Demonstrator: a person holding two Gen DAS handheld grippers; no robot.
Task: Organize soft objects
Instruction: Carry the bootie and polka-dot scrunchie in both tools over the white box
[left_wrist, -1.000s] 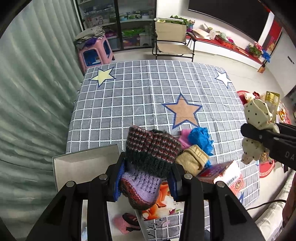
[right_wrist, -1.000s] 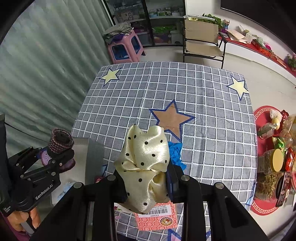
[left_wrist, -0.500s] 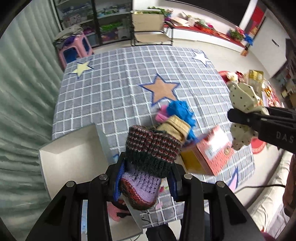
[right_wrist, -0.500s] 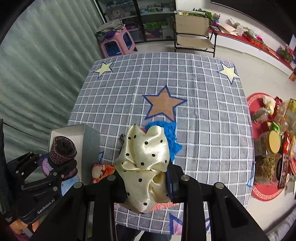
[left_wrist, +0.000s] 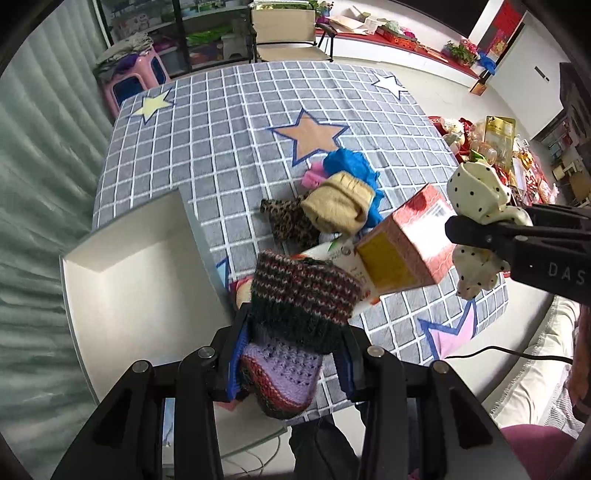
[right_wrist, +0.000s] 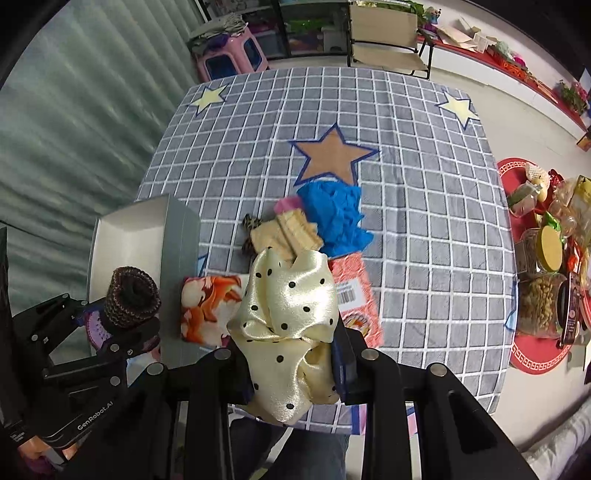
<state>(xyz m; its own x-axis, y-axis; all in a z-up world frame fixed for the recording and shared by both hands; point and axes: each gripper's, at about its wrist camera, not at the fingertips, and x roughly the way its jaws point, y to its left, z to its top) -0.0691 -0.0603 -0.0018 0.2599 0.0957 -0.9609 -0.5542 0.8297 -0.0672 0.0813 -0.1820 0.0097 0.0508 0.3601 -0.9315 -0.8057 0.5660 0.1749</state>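
Note:
My left gripper (left_wrist: 291, 363) is shut on a knitted sock (left_wrist: 295, 317), striped dark at the cuff and purple at the foot, held above the table's near edge beside the white box (left_wrist: 147, 291). My right gripper (right_wrist: 293, 363) is shut on a cream satin cloth with black dots (right_wrist: 288, 306), held high over the near edge. That cloth also shows at the right of the left wrist view (left_wrist: 480, 218), and the sock at the left of the right wrist view (right_wrist: 129, 295). On the table lie a beige sock (left_wrist: 338, 208), a blue cloth (left_wrist: 351, 164), a pink item (left_wrist: 314, 179) and a leopard-print cloth (left_wrist: 286, 221).
A red carton (left_wrist: 410, 243) and an orange-printed packet (right_wrist: 208, 308) lie near the table's front edge on the grey checked cloth (right_wrist: 424, 221). A folding chair (right_wrist: 384, 40) and pink stool (right_wrist: 232, 55) stand beyond the table. Jars and snacks (right_wrist: 546, 280) sit on a red mat at right.
Both grippers have pulled back and up from the table with their loads still held. More of the white box and the pile of soft items has come into view.

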